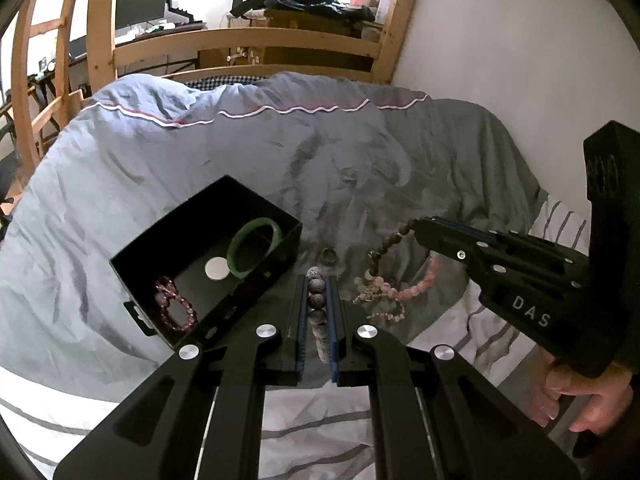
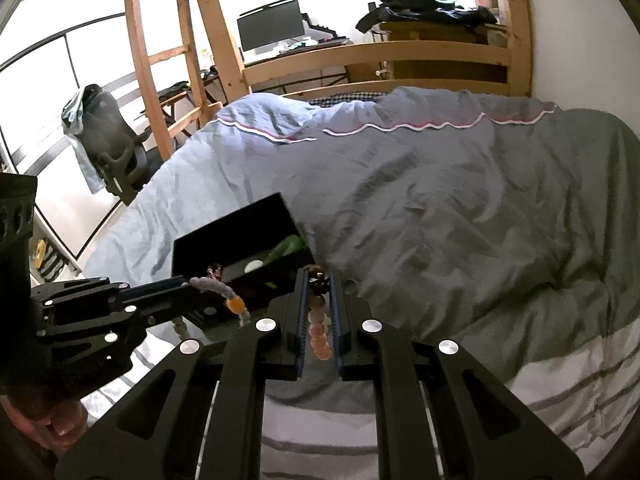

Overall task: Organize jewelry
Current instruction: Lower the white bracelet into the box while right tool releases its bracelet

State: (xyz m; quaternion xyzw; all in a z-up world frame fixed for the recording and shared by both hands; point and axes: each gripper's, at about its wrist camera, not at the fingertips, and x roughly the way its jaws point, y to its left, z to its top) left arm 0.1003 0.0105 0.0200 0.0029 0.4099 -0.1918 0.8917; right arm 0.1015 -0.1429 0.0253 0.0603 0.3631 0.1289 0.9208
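Observation:
An open black jewelry box (image 1: 132, 264) sits on the blue-grey duvet, holding a green bangle (image 1: 256, 252), a dark red bead bracelet (image 1: 176, 304) and a white disc (image 1: 216, 268). My left gripper (image 1: 318, 284) is shut on a grey lava-bead bracelet (image 1: 318, 300) just right of the box. My right gripper (image 1: 416, 226) is shut on a brown bead bracelet (image 1: 384, 248), lifted above a pink bead bracelet (image 1: 416, 286) and a pale beaded bracelet (image 1: 376, 300). A small ring (image 1: 329, 256) lies on the duvet. In the right wrist view the box (image 2: 240, 232) lies ahead of the right gripper (image 2: 319, 280), with beads (image 2: 320, 340) between its fingers.
A wooden bed frame (image 1: 248, 40) stands beyond the duvet (image 1: 280, 152), a white wall (image 1: 520, 48) on the right. A striped white sheet (image 1: 500, 320) lies near me. A desk with a monitor (image 2: 270, 30) and an office chair (image 2: 108, 148) stand beyond the bed.

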